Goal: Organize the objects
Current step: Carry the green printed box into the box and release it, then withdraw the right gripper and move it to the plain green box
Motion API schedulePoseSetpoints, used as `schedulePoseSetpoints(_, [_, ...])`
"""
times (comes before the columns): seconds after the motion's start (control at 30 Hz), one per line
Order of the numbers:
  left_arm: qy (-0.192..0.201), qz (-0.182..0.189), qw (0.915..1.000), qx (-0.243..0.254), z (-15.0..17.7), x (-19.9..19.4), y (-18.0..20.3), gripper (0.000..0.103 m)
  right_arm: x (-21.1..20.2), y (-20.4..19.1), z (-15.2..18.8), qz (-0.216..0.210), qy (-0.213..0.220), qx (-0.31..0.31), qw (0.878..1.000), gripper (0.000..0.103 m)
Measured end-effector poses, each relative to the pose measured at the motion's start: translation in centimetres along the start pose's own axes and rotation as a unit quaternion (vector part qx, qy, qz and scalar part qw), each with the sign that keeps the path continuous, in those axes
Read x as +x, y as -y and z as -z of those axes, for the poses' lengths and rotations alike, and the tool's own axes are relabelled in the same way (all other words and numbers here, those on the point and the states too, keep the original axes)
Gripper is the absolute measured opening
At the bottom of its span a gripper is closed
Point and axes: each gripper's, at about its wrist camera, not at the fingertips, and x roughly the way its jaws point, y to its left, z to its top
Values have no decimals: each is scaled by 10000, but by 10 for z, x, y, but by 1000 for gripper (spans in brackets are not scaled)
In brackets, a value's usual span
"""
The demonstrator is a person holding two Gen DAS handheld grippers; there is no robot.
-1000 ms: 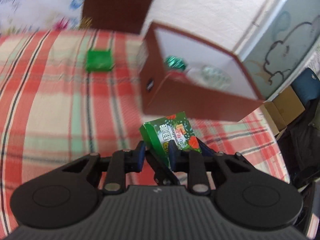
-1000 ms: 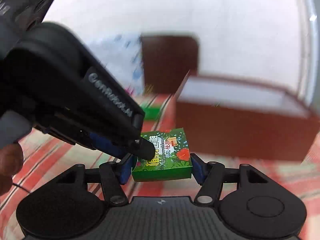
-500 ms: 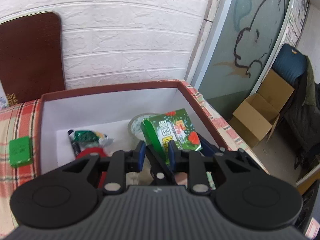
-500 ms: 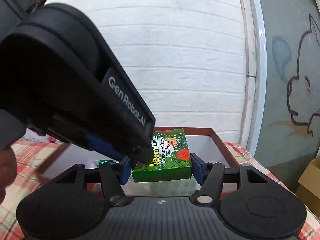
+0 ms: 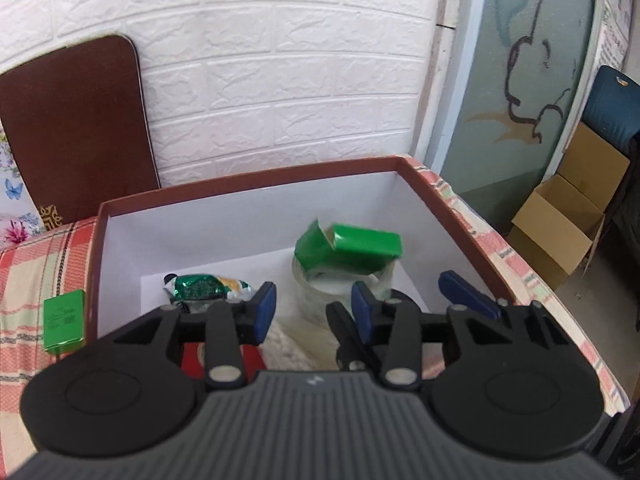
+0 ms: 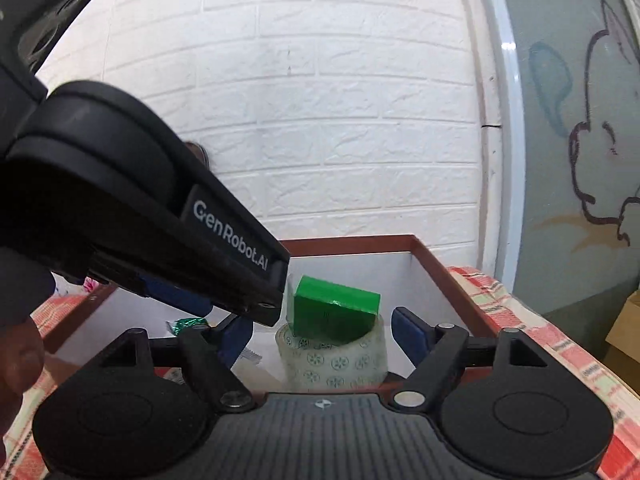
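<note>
The brown box (image 5: pixel 452 216) stands on the checked cloth (image 5: pixel 48 256), and inside it the green carton (image 5: pixel 352 246) lies tilted on the tape roll (image 6: pixel 332 356), touched by no pad. The release is best finished with both tools drawn straight back, so the carton is not knocked. The left gripper (image 5: pixel 310 306) is pointed down into the box, the right gripper (image 6: pixel 322 330) more level. Both pairs of jaws have just been opening and nothing is held between them. A smaller green packet (image 5: pixel 64 320) is left outside.
</note>
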Motion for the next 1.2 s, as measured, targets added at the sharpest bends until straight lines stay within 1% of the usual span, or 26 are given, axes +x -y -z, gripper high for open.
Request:
schedulePoseSetpoints(0.13, [149,-13,9997,188,16,-31,7,50,-37,-1,8,152,183,171,9996,79])
schedulePoseSetpoints(0.2, [199,-35,9996,214,24,-46,7,51,-54,-2,12,232,208,303,9991,80])
schedulePoseSetpoints(0.33, [302,-164,9992,216,38,-74,0,51,-83,-8,20,250,118,345,9990,80])
schedulePoseSetpoints(0.37, [318,-175,9992,188,41,-80,-3,51,-76,-15,19,229,62,366,9990,80])
schedulePoseSetpoints(0.4, [320,-196,9992,153,44,-86,-7,51,-79,-17,20,205,7,399,9990,80])
schedulePoseSetpoints(0.43, [318,-218,9992,117,48,-91,-11,51,-85,-24,24,193,-43,431,9989,80])
schedulePoseSetpoints(0.5, [313,-286,9991,50,57,-100,-21,51,-90,-23,20,157,-134,528,9984,80])
schedulePoseSetpoints(0.53, [308,-337,9990,21,62,-104,-25,51,-99,-27,22,125,-168,584,9981,80])
schedulePoseSetpoints(0.57, [296,-386,9988,-4,66,-106,-29,51,-107,-30,26,100,-191,620,9978,80])
schedulePoseSetpoints(0.63, [270,-495,9984,-62,75,-110,-39,51,-106,-30,25,76,-208,595,9980,80])
schedulePoseSetpoints(0.83, [151,-706,9969,-298,96,-116,-68,51,-126,-60,25,-64,-178,248,9995,80])
schedulePoseSetpoints(1.07, [185,-913,9950,-360,112,-127,-93,53,-140,-88,17,-252,-105,164,9995,80])
schedulePoseSetpoints(1.2, [195,-1093,9932,-358,121,-127,-111,55,-143,-102,16,-403,-179,127,9989,80])
